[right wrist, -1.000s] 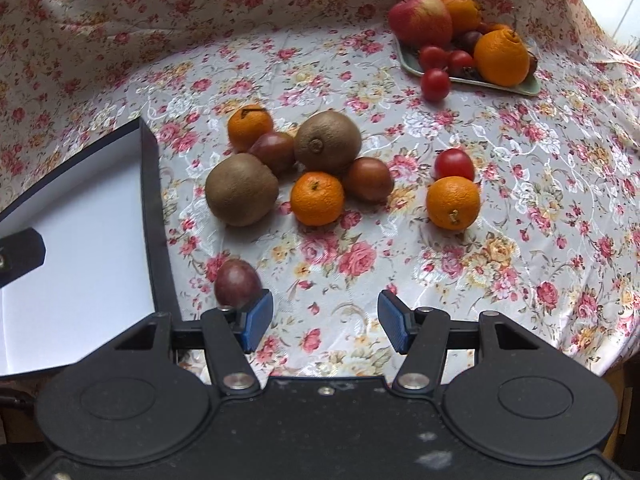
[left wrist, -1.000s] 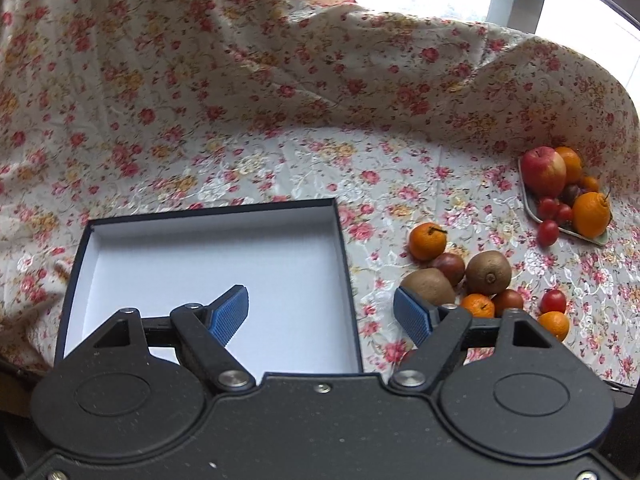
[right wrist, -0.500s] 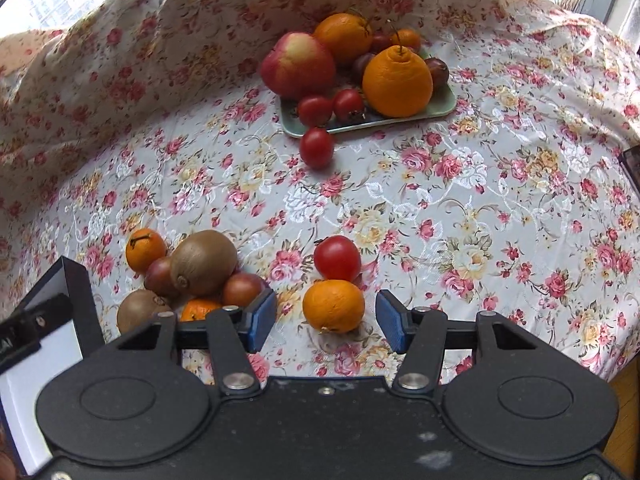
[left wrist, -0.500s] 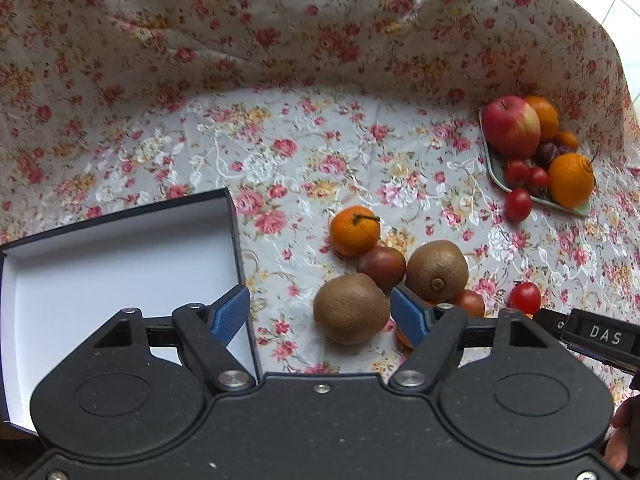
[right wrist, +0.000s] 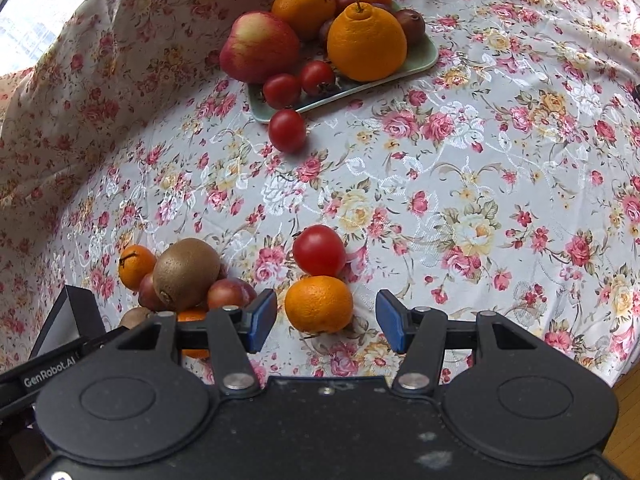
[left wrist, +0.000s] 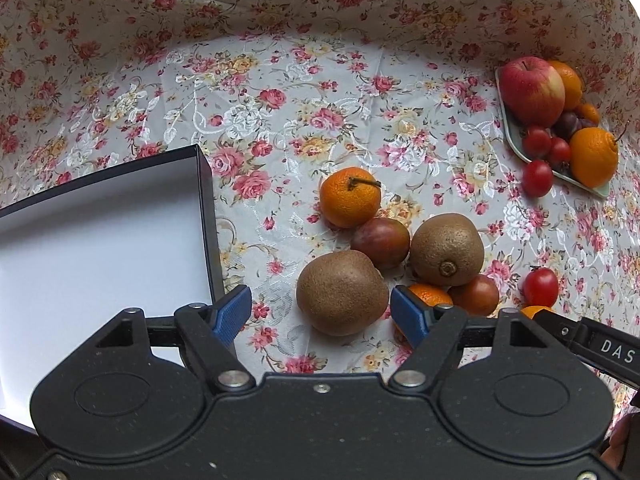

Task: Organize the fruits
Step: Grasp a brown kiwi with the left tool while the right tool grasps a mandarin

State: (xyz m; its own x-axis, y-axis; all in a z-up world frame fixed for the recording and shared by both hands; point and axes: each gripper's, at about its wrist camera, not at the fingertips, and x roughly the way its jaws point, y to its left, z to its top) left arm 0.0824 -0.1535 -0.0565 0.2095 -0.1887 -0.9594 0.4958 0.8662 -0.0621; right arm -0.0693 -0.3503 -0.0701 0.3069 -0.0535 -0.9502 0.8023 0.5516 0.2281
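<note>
In the left wrist view my left gripper (left wrist: 320, 314) stands open, pointing steeply down over a brown kiwi (left wrist: 342, 292). The kiwi lies between the blue pads, close to the right one, and neither pad presses it. Behind it sit a stemmed mandarin (left wrist: 350, 197), a dark plum (left wrist: 382, 242) and a second kiwi (left wrist: 446, 250). In the right wrist view my right gripper (right wrist: 326, 320) is open around a mandarin (right wrist: 319, 304), with a gap on each side. A red tomato (right wrist: 319, 250) touches that mandarin's far side.
A black box with a white inside (left wrist: 206, 220) lies left of the fruit cluster. A green tray (right wrist: 424, 56) at the back holds an apple (right wrist: 260, 46), oranges and small tomatoes, with one tomato (right wrist: 287, 130) loose before it. Flowered cloth covers the table and rises behind.
My left gripper moved from above the box to the right and down over the kiwi, its jaws narrowing slightly. My right gripper swung right from the cluster to the lone mandarin and rolled.
</note>
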